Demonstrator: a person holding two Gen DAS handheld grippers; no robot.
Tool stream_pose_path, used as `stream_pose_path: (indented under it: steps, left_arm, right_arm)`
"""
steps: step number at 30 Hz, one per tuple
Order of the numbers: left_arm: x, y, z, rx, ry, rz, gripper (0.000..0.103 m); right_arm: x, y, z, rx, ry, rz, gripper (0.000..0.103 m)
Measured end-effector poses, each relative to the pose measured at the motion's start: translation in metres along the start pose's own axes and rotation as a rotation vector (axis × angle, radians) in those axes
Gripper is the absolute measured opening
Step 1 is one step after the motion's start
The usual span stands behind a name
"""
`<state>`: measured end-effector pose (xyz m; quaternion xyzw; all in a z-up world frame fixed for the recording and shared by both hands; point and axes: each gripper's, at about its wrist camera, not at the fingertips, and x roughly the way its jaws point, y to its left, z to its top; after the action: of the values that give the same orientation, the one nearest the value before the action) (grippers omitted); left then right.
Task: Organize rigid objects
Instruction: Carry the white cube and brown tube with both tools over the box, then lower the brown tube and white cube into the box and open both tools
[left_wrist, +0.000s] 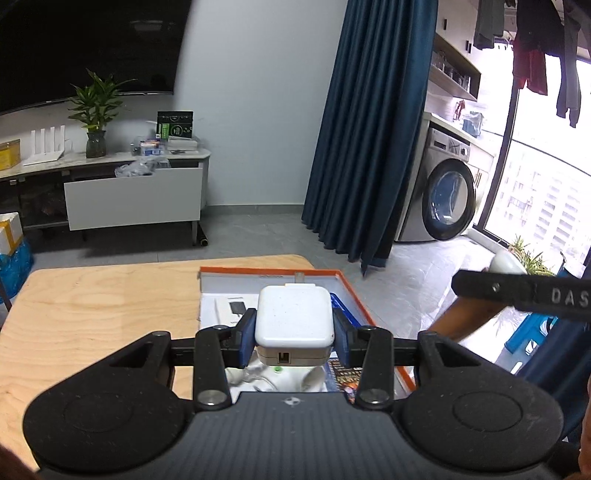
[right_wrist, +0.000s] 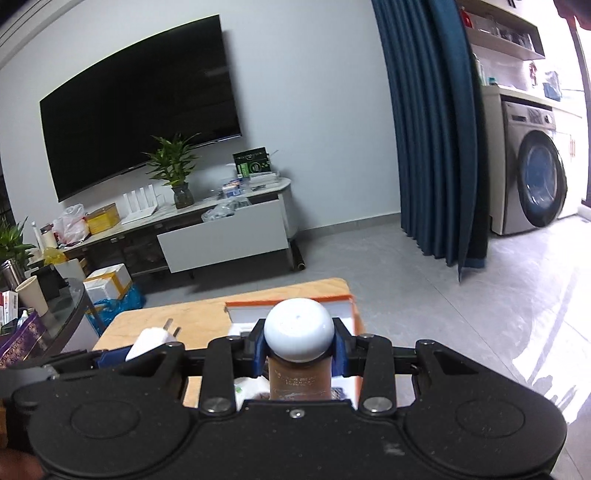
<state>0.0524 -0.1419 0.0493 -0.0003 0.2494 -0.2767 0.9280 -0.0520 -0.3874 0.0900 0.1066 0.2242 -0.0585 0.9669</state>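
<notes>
My left gripper (left_wrist: 293, 334) is shut on a white square charger (left_wrist: 293, 319) and holds it above an open orange-rimmed box (left_wrist: 351, 286) on the wooden table (left_wrist: 92, 314). The box holds papers and a blue item. My right gripper (right_wrist: 300, 341) is shut on a brown bottle with a round white cap (right_wrist: 299, 328), held upright above the same orange box (right_wrist: 347, 314). The charger with its prongs (right_wrist: 155, 338) and the left gripper also show at the left of the right wrist view. Part of the right gripper's arm (left_wrist: 524, 293) shows at the right of the left wrist view.
A TV stand (left_wrist: 133, 195) with an open drawer, a plant (left_wrist: 96, 110) and boxes stands against the far wall. A blue curtain (left_wrist: 369, 129) and a washing machine (left_wrist: 443, 192) are at the right. A glass side table (right_wrist: 55, 306) with clutter stands left of the wooden table.
</notes>
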Motion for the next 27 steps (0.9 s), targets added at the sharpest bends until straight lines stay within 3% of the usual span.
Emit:
stream_pose_path:
  steps: [9,27]
  left_arm:
    - [0.005,-0.006,-0.004,0.005,0.026,0.029,0.042]
    - [0.007,-0.008,0.0,0.01,0.018,0.047,0.042]
  right_arm:
    - [0.002,-0.013,-0.016,0.014,0.041,0.015,0.043]
    - [0.013,0.0,-0.011,0.003,0.059,0.056,0.044]
